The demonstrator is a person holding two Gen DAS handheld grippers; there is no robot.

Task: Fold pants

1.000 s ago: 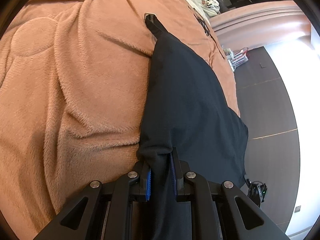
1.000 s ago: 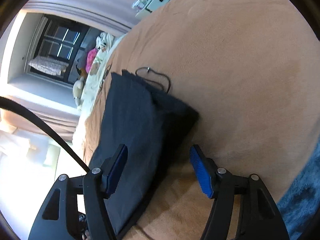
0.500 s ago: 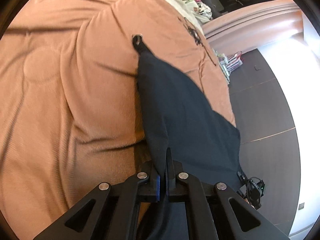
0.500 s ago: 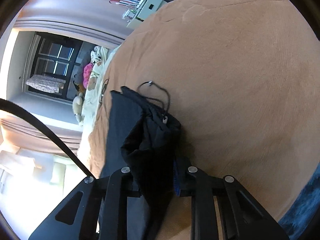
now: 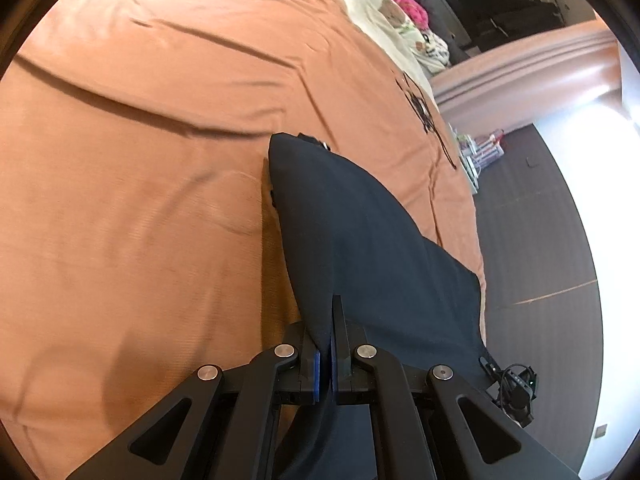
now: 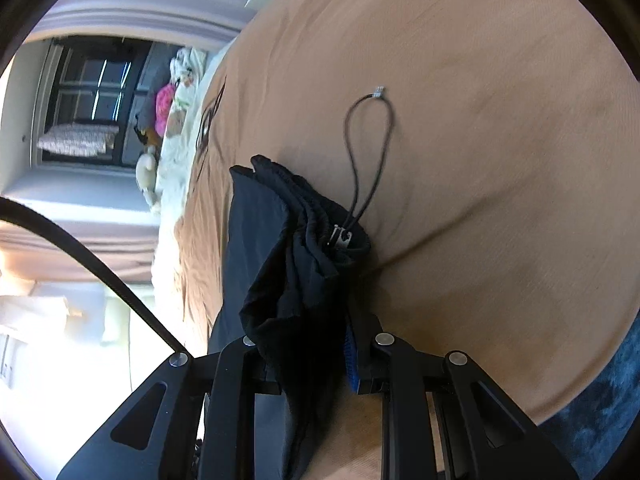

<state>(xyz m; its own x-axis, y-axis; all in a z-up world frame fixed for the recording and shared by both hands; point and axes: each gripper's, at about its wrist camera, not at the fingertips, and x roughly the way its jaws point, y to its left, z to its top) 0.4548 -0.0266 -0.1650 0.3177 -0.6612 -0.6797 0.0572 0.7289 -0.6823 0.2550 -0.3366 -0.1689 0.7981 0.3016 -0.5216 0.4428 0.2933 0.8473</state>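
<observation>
Bed: an orange-brown blanket [image 5: 140, 200] covers it, creased in long folds; a pale patterned sheet [image 5: 384, 8] lies at its far end.
Pants: the dark pants [image 5: 360, 232] lie along the blanket's edge beside the floor [image 5: 532, 248], both near ends lifted by the grippers.
Left gripper [image 5: 328, 364]: fingers pinched nearly together on a thin fold of the pants fabric.
Right gripper [image 6: 310, 360]: fingers clamped on the bunched waistband end [image 6: 296, 280].
Drawstring: a thin dark loop [image 6: 370, 152] with a pale tip lies on the blanket, running from the waistband's toggle [image 6: 340, 238].
</observation>
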